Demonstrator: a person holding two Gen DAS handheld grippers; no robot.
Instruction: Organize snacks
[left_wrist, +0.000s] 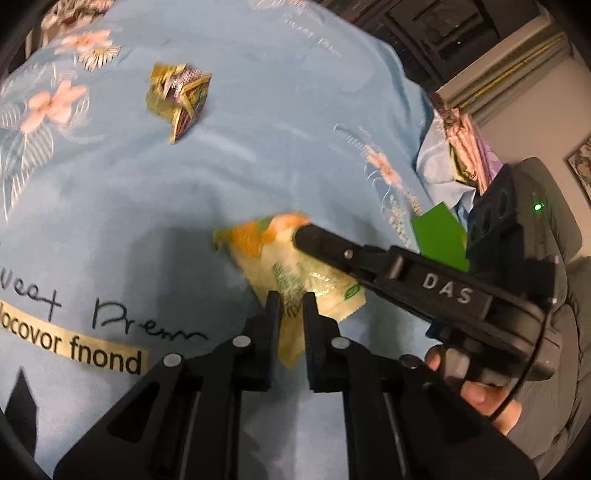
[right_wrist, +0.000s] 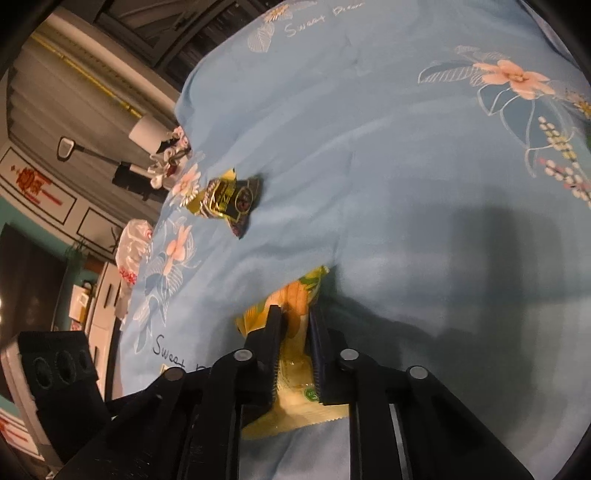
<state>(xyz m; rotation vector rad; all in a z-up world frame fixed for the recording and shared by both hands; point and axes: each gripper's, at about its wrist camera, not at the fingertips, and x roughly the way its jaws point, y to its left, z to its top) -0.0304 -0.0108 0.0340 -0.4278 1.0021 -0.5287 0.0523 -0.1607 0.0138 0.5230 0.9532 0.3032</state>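
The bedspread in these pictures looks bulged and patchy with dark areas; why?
Left wrist view: the fisheye lens bows the light-blue floral bedspread, and the yellow plastic snack packet is motion-blurred. Right wrist view: a broad shadow darkens the cloth's right side.

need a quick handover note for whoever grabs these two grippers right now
Left gripper: shut on the near end of the yellow snack packet.
Right gripper: shut on the same packet's far end.
Packet sits on the blue floral bedspread.
A crumpled gold and dark packet lies further up the bedspread, untouched.
Done: the yellow packet gripped.
Left: place it, then fetch the other.
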